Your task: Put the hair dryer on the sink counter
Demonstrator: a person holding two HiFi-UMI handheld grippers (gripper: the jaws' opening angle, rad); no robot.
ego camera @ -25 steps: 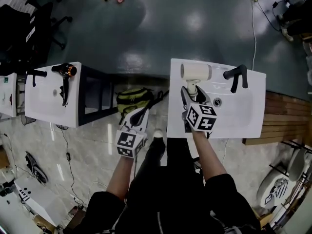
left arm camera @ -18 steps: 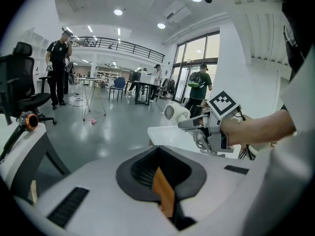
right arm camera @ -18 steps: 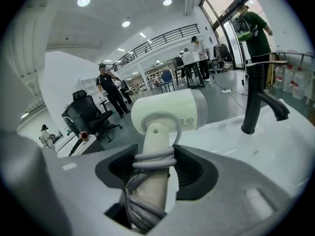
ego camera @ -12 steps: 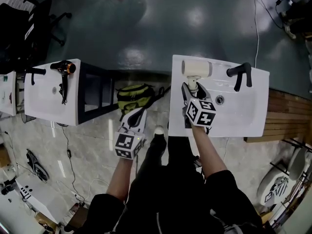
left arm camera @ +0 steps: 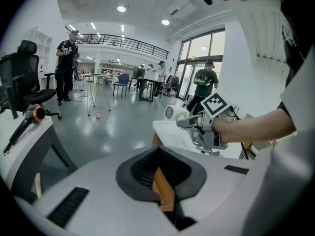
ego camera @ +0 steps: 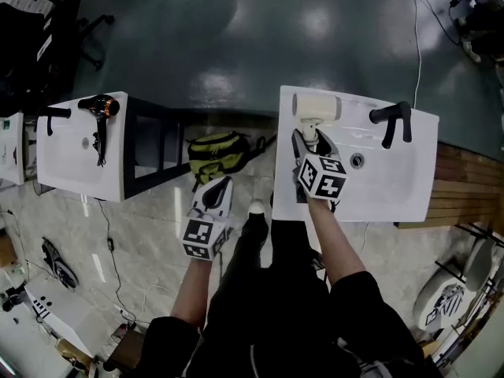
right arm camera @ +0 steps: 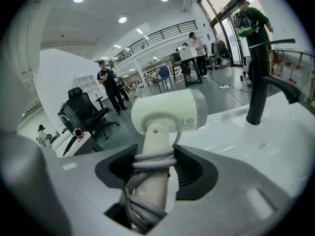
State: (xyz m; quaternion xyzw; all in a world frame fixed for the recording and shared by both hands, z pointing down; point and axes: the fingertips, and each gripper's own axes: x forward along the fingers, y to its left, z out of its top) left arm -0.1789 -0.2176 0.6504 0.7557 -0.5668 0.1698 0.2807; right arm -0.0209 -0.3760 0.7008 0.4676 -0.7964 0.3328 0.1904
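A white hair dryer point(ego camera: 316, 106) with its grey cord wound round the handle sits at the far left corner of the white sink counter point(ego camera: 394, 187). My right gripper point(ego camera: 309, 138) is shut on the handle, seen close up in the right gripper view point(right arm camera: 157, 168), with the dryer's barrel point(right arm camera: 167, 109) lying crosswise over the counter point(right arm camera: 275, 146). Whether the dryer rests on the surface I cannot tell. My left gripper point(ego camera: 219, 189) hangs over the tiled floor left of the counter, shut and empty point(left arm camera: 158, 154). The left gripper view also catches the right gripper point(left arm camera: 211, 127) and the dryer point(left arm camera: 173, 113).
A black faucet point(ego camera: 390, 120) point(right arm camera: 261, 97) and a drain point(ego camera: 357, 161) are to the right of the dryer. A second white counter at the left carries a black hair dryer point(ego camera: 98, 113). A black frame point(ego camera: 150, 152), a yellow-green bag point(ego camera: 216, 152) and wooden decking point(ego camera: 457, 195) surround the sink.
The right gripper with the dryer has sunk slightly toward the counter at the same corner. The left gripper has drifted a little over the floor.
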